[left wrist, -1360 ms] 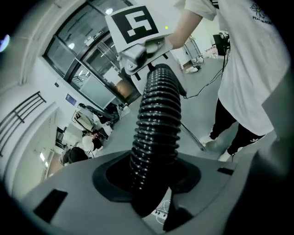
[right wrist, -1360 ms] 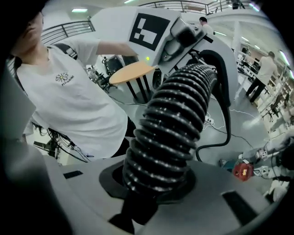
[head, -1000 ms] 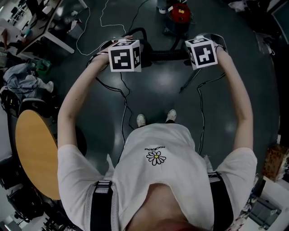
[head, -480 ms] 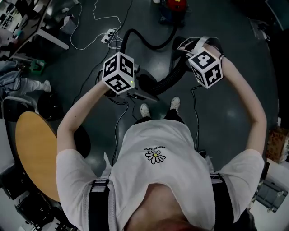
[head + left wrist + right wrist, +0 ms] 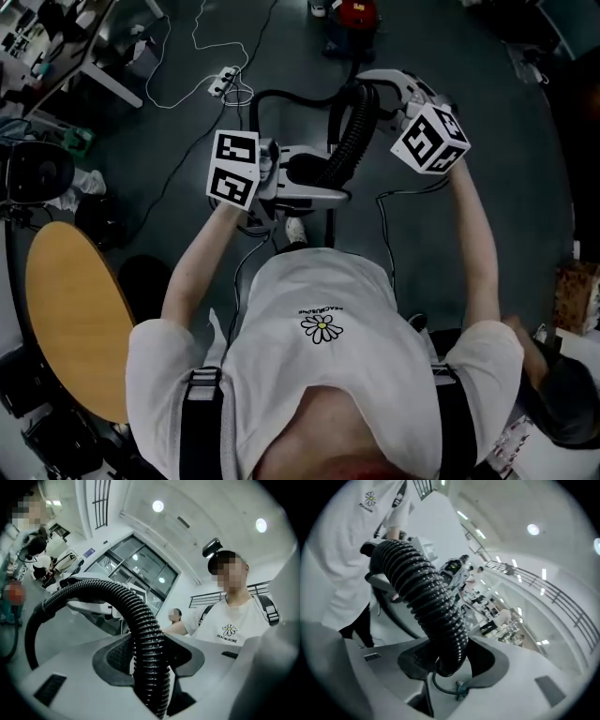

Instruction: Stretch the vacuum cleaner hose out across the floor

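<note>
A black ribbed vacuum hose [image 5: 352, 136] hangs in the air between my two grippers, above the dark floor. My left gripper [image 5: 333, 176] points to the right and is shut on the hose's near end. The right gripper [image 5: 367, 89] reaches in from the right and holds the hose higher up. Its jaws have just been opening, with the hose still between them and filling the gap. In the left gripper view the hose [image 5: 140, 625] rises from the left gripper [image 5: 150, 667] and arches left. In the right gripper view the hose [image 5: 426, 597] climbs out of the right gripper [image 5: 450, 663].
The red vacuum cleaner [image 5: 356, 14] stands at the top, with a smooth black tube [image 5: 281, 94] looping from it. A white power strip [image 5: 223, 80] and cables lie on the floor at upper left. A round wooden table [image 5: 70, 319] is at the left, a desk [image 5: 56, 56] beyond it.
The hose ran level between the two grippers; now it runs steeply from left gripper up to right. The left gripper swung round to point right. Both hands shifted.
</note>
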Tool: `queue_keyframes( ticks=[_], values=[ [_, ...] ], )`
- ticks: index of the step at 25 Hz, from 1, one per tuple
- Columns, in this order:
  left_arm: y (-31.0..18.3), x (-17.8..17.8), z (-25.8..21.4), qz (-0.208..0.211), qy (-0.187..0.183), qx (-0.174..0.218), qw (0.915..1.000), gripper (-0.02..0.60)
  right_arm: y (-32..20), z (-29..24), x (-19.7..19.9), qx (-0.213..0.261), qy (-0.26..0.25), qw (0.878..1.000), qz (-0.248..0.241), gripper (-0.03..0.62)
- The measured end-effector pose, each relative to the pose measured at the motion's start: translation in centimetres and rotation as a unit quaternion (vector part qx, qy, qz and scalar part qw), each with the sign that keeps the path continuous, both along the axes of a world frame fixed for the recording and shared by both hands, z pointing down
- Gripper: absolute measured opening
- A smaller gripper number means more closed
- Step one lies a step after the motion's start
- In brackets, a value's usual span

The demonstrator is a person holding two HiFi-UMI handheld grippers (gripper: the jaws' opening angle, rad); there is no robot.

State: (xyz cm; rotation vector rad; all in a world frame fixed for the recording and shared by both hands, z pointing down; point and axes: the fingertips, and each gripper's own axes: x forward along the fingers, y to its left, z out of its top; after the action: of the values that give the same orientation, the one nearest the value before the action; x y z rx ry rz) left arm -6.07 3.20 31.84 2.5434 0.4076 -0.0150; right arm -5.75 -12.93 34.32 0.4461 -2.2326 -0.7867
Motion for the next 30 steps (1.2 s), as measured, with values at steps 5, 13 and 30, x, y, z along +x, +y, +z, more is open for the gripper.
queue_keyframes(
  ticks=[5,13,30],
  values=[
    [5.4,5.6,-3.5,-0.059,0.098,-0.028,0.9931,0.166,4.1,-4.7,4.9,-0.013,-0.251,0.955,0.159,0.178],
    [14.9,9.7,-4.4,-0.104,0.181,-0.136,0.9686,0.167,15.4,-1.2,11.7,-0.026,-0.407,0.884,0.231,0.198],
    [33.8,5.2,-0.6,-0.027,0.134,-0.139,0.9808,0.169,34.8,7.7,10.2,-0.744,-0.627,0.221,0.070,0.198]
  ],
)
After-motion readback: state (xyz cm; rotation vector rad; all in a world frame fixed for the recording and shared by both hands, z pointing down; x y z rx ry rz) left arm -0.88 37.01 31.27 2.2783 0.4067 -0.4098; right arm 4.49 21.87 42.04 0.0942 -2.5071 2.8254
